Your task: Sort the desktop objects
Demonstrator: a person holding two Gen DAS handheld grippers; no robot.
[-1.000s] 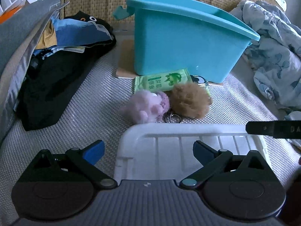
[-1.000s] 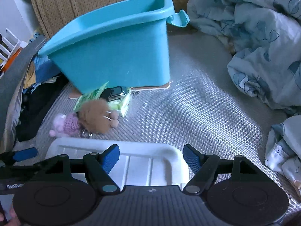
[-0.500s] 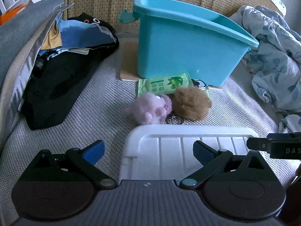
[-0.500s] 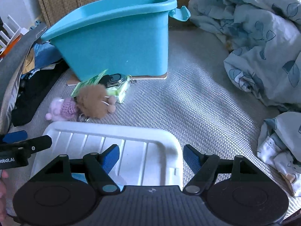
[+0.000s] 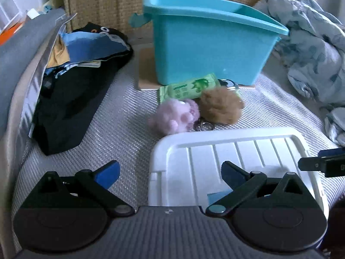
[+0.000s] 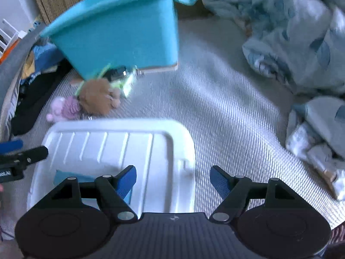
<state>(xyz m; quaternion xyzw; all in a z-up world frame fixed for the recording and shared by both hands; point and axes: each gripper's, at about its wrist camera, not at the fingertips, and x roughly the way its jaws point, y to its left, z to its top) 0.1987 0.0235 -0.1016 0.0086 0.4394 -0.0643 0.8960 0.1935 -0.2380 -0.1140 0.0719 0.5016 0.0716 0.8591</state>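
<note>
Left wrist view: a white tray point(image 5: 226, 138) lies on my woven grey mat point(image 5: 120, 125), near me. Just beyond it sit a pink plush point(image 5: 174, 116) and a brown plush point(image 5: 222, 105), touching, then a green packet point(image 5: 187, 88) against a teal bin point(image 5: 211, 49). My left gripper point(image 5: 170, 170) and right gripper point(image 6: 173, 178) hang over the tray's two ends, jaws apart, empty. Rumpled bedding point(image 6: 291, 32) lies to the right.

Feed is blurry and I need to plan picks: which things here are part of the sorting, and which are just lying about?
Job:
teal bin
white tray
pink plush
brown plush
green packet
key fob
small blue item in the tray, too hidden to identify

Lying about:
dark clothes pile
floral bedding
wicker panel
</note>
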